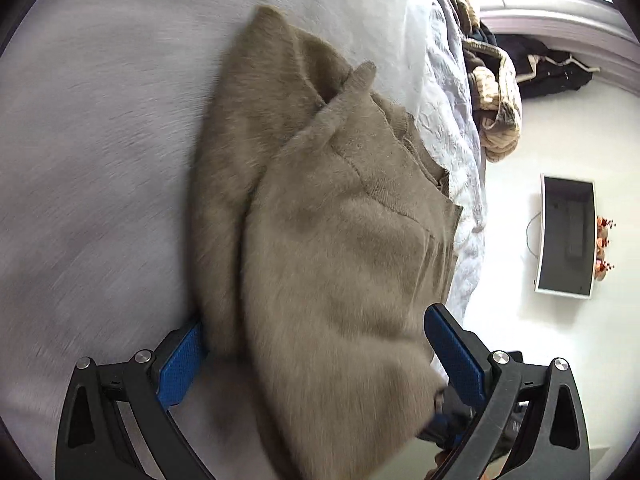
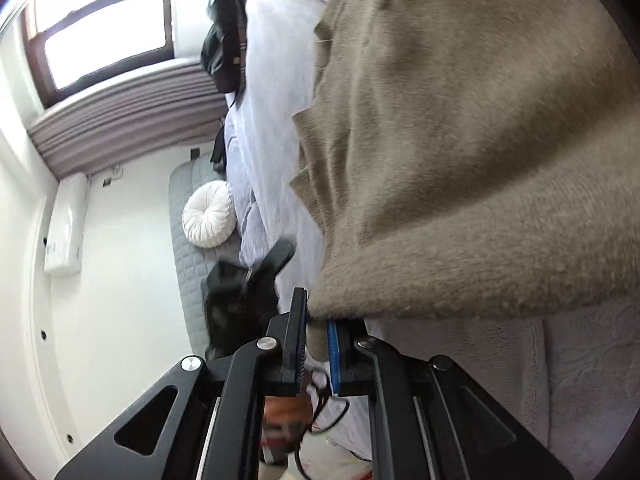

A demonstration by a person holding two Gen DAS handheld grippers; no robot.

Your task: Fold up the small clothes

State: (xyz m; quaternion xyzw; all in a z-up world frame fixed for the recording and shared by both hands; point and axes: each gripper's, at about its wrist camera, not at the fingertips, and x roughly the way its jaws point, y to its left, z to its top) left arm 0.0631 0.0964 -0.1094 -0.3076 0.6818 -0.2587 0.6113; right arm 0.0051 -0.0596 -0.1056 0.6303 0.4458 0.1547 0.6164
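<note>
Nearest the lens, right wrist view: right tongs [image 2: 316,344] clamped on the near hem of the sweater [image 2: 460,152], a wad of tan fuzz pinched between the blue pads. No gap showing.

Left wrist view: left tongs [image 1: 316,360] stand wide apart, one blue pad at 7 o'clock, the other at 4 o'clock. The sweater [image 1: 320,220] runs between them without being pressed; the 7 o'clock pad sits just against its edge. Not a grip.

Sweater lies on the pale grey bed cover [image 1: 100,160], centre of frame, already doubled lengthwise, the top layer lapping the lower one, with a pointed corner sticking up at 12 o'clock. Ribbed edge shows at 2 o'clock.

Pile of other clothes [image 1: 496,92] sits at 1 o'clock on the bed's far side, well apart from the work. Round white cushion [image 2: 208,216] at 9 o'clock in the right view, also clear.

Judgement on the step: looks like the near end is being taken up for a crosswise fold.
- Left tongs should close on the matching corner, catching both layers, before anything lifts.
- Lift both corners level, carry toward the 12 o'clock end.
- Thick, fluffy knit will likely slip or bunch; bite deep, move slowly.
- Risk: a one-sided pull skews the stack.
</note>
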